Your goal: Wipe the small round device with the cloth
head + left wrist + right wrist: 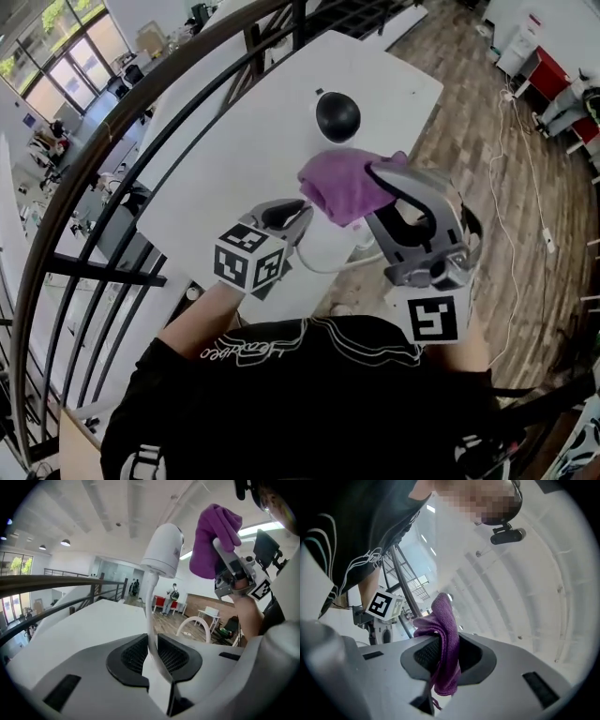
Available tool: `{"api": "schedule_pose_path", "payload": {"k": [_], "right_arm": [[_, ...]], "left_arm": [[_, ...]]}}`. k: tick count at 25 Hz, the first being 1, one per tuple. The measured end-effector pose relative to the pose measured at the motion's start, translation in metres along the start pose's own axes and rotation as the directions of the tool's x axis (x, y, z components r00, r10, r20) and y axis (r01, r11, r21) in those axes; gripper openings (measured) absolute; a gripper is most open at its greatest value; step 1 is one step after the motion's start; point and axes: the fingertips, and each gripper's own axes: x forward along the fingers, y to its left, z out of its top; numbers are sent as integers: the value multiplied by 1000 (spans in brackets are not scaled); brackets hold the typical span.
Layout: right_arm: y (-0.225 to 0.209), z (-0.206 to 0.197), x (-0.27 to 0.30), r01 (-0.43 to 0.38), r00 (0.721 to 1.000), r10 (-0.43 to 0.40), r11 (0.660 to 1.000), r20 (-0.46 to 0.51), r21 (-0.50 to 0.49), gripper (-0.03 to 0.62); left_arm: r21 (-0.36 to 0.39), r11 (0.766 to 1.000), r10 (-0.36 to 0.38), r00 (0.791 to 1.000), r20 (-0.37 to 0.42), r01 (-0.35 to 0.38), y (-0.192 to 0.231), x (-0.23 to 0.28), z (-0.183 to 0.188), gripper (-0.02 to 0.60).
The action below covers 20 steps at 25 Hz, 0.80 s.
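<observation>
Item: purple microfibre cloth [342, 185], bunched into a thick wad and pinched between the pressed-together jaws of the right gripper [444, 651]. Most of the wad stands out past the jaw tips, and a short tail hangs behind the pads. Item: small round white plastic device [164, 548], an egg-shaped head borne on a thin white stem [150, 613]. The left gripper [151, 656] is clamped on that stem, both black pads against it, and holds the head aloft off the white table [234, 150]. Axis: the stem runs up out of the left jaws, near upright, with the head canted at its top. Relation to the tool: in the left gripper view the wad sits just beside the head, on its right and a little higher, and a narrow gap shows, so they do not touch. In the head view the wad overlaps the device from above and hides most of it. In the right gripper view the left gripper's marker cube [384, 604] shows beyond the wad to its left, but the device cannot be picked out there. Nearer hand: the right, bearing the cloth. Judgement: the wipe calls for a short move of the wad across and down onto the head's rounded side while the left holds steady. Also present: a black dome on a white base [337, 114], on the table, well beyond both tools.
</observation>
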Motion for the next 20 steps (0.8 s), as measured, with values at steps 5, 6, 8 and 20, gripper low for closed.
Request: {"api": "schedule_pose_path", "payload": {"k": [5, 6, 8, 20], "right_arm": [[0, 23, 20, 84, 996, -87, 993, -34, -80, 67], [2, 23, 24, 90, 994, -95, 991, -51, -103, 67], [8, 19, 32, 94, 991, -106, 987, -85, -133, 67], [42, -7, 48, 70, 976, -87, 993, -198, -90, 67]], "left_arm": [[20, 998, -59, 998, -12, 59, 2, -7, -6, 64], [18, 997, -75, 997, -13, 75, 2, -7, -6, 64], [8, 995, -104, 994, -14, 104, 3, -7, -6, 64], [49, 983, -176, 984, -19, 177, 0, -8, -8, 71]]}}
